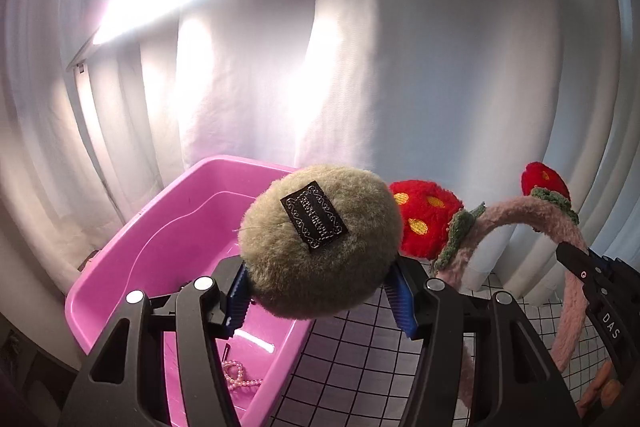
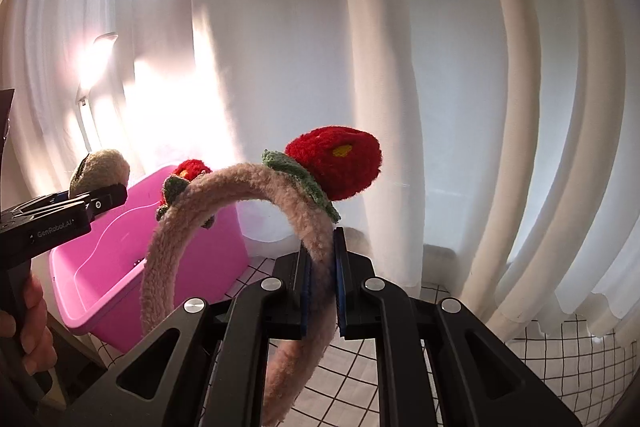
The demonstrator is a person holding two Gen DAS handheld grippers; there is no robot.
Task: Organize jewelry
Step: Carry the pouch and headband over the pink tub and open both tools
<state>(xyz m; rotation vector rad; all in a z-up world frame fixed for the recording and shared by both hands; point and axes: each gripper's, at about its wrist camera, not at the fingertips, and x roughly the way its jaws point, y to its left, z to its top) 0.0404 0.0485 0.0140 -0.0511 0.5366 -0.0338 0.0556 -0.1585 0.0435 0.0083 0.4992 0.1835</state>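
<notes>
My left gripper (image 1: 320, 291) is shut on a beige fluffy pom-pom (image 1: 320, 243) with a black label, its blue pads pressing both sides. It hangs over the near rim of a pink plastic bin (image 1: 160, 227), where a pink bead bracelet (image 1: 240, 377) lies on the bottom. My right gripper (image 2: 322, 283) is shut on the band of a pink fluffy headband (image 2: 240, 179) that carries two red strawberry puffs (image 2: 336, 159). The headband is in the air, to the right of the bin (image 2: 120, 259). In the right wrist view the left gripper (image 2: 100, 201) and pom-pom (image 2: 100, 167) are at far left.
A white curtain (image 2: 400, 67) hangs close behind everything, lit bright at the left. The table wears a white cloth with a black grid (image 2: 560, 355). A person's hand (image 2: 32, 327) grips the left gripper's handle at the lower left.
</notes>
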